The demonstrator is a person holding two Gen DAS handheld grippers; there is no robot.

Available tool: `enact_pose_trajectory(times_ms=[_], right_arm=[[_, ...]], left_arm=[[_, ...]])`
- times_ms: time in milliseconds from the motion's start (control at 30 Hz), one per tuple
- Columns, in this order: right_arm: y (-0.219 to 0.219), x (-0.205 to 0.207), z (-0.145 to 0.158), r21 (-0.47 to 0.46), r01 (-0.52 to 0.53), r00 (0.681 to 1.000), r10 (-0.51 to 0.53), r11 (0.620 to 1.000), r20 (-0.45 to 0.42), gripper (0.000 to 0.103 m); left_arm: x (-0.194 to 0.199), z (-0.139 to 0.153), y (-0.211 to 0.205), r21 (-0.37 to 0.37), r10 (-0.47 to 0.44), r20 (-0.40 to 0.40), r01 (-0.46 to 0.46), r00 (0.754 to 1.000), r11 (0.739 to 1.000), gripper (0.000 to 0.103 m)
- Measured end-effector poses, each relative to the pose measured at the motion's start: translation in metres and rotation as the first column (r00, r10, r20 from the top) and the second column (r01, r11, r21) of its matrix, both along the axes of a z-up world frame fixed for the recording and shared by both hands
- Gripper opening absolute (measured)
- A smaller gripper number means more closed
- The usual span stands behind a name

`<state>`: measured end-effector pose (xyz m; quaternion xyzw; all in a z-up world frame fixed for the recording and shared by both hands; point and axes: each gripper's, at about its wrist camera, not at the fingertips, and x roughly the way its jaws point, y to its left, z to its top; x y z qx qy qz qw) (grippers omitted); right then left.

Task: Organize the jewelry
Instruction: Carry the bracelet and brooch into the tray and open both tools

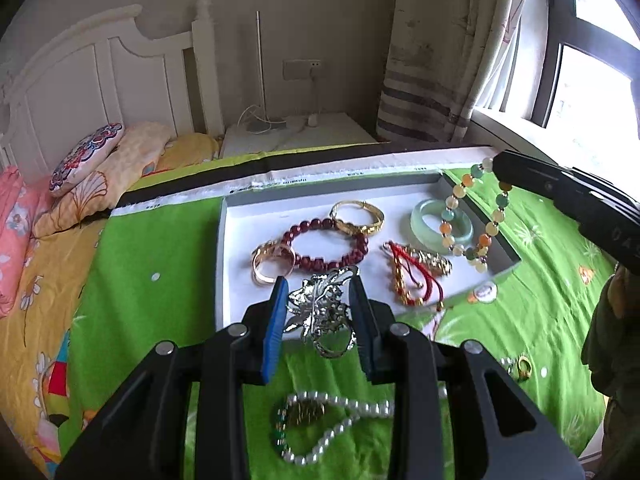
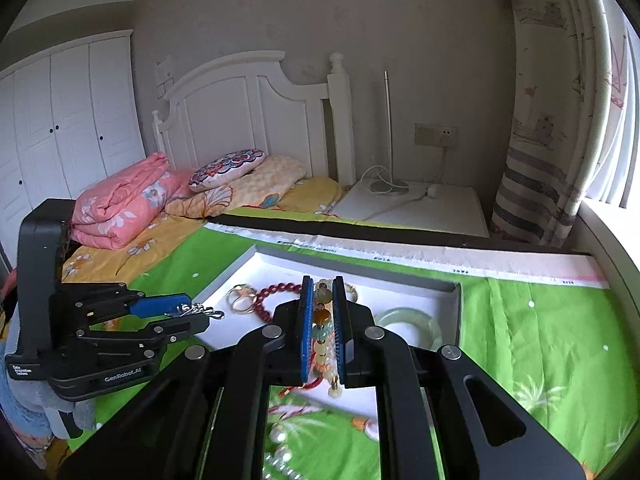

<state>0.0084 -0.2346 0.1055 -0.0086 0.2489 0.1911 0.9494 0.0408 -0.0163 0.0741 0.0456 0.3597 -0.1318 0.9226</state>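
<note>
In the left wrist view my left gripper (image 1: 318, 285) is shut on a silver leaf-shaped piece (image 1: 320, 312), held over the near edge of the white tray (image 1: 256, 216). In the tray lie a dark red bead bracelet (image 1: 324, 244), a gold bangle (image 1: 358, 216), rose-gold rings (image 1: 272, 260), a jade bangle (image 1: 430, 236) and a red cord with gold charms (image 1: 416, 276). My right gripper (image 2: 323, 280) is shut on a multicoloured bead bracelet (image 2: 322, 322), which hangs above the tray's right end beside the jade bangle (image 2: 408, 320). The other view also shows that right gripper (image 1: 498, 170) and the hanging bracelet (image 1: 472, 216).
A pearl necklace (image 1: 332, 420) and a small gold ring (image 1: 524, 368) lie on the green cloth (image 1: 160, 280) in front of the tray. The cloth covers a bed with pillows (image 2: 120, 204) to the left. A nightstand (image 2: 420, 204), curtain and window ledge stand beyond the tray.
</note>
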Motion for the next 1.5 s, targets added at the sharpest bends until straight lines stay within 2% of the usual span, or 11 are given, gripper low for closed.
enact_pose_trajectory(times_ms=[233,467,500,533,600,833,967,1100,1267,1367,1500], right_arm=[[-0.005,0.047,-0.008,0.039,-0.003,0.998,0.006,0.999,-0.068,0.01],[-0.001,0.089,-0.029,0.048,0.02,0.991,-0.013,0.999,-0.132,0.014],[-0.002,0.093,-0.032,0.051,0.029,0.99,-0.022,0.998,-0.139,0.025],[-0.005,0.098,-0.037,0.056,0.048,0.987,-0.039,0.997,-0.155,0.03],[-0.015,0.102,-0.041,0.093,0.067,0.983,-0.05,0.993,-0.178,0.044],[-0.048,0.069,-0.03,0.151,0.115,0.983,-0.09,0.982,-0.16,0.046],[-0.063,0.029,-0.022,0.155,0.125,0.986,-0.105,0.98,-0.126,0.059],[-0.074,-0.013,-0.029,0.157,0.113,0.988,-0.095,0.981,-0.12,0.067],[-0.091,-0.05,-0.047,0.167,0.123,0.982,-0.096,0.978,-0.161,0.069],[-0.098,-0.069,-0.056,0.164,0.134,0.978,-0.103,0.977,-0.181,0.069],[-0.091,-0.093,-0.066,0.107,0.096,0.975,-0.072,0.99,-0.21,0.07]], left_arm=[[0.034,-0.007,0.0,-0.054,0.02,-0.026,-0.021,0.999,0.998,0.031],[0.057,-0.023,-0.004,-0.061,0.056,-0.048,-0.059,0.997,0.996,0.031],[0.06,-0.025,-0.003,-0.059,0.071,-0.047,-0.074,0.996,0.996,0.037],[0.062,-0.027,-0.002,-0.058,0.084,-0.05,-0.087,0.995,0.995,0.052],[0.062,-0.028,0.002,-0.064,0.109,-0.039,-0.111,0.993,0.992,0.068],[0.039,-0.024,0.028,-0.073,0.205,-0.013,-0.205,0.979,0.976,0.088],[0.005,-0.023,0.045,-0.054,0.3,0.012,-0.299,0.954,0.953,0.1],[-0.034,-0.035,0.058,-0.066,0.332,-0.031,-0.334,0.943,0.94,0.101],[-0.072,-0.052,0.07,-0.108,0.35,-0.093,-0.359,0.932,0.927,0.101],[-0.089,-0.051,0.071,-0.13,0.358,-0.08,-0.366,0.93,0.922,0.101],[-0.102,-0.056,0.062,-0.117,0.319,-0.076,-0.326,0.945,0.938,0.101]])
